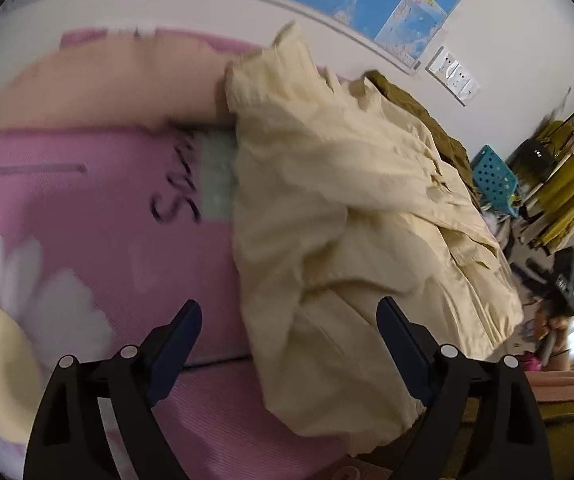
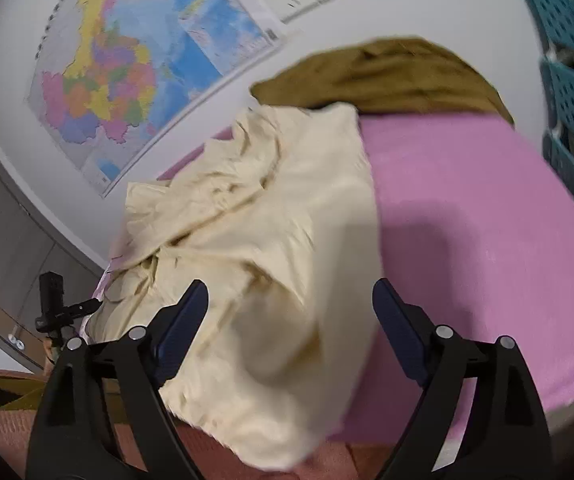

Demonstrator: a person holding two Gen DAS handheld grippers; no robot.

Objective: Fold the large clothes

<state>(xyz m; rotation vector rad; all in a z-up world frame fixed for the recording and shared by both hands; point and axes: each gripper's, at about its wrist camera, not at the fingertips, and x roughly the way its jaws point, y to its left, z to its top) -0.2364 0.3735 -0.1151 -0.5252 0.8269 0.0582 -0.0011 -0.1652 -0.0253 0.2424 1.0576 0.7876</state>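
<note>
A large cream jacket (image 1: 347,200) lies crumpled in a heap on a bed with a pink sheet (image 1: 107,220). My left gripper (image 1: 291,320) hovers over the jacket's near edge, open, with its fingers apart and the cloth loose beneath the gap. In the right wrist view the same jacket (image 2: 247,220) spreads from the wall side down to the bed's near edge. My right gripper (image 2: 291,300) is open above its lower fold, and neither pad presses on the fabric. The view is blurred.
An olive garment (image 2: 387,76) lies behind the jacket near the wall. A peach pillow (image 1: 99,84) sits at the head of the bed. Blue perforated baskets (image 2: 567,60) stand at the right. A map (image 2: 127,60) and sockets (image 1: 453,74) are on the wall.
</note>
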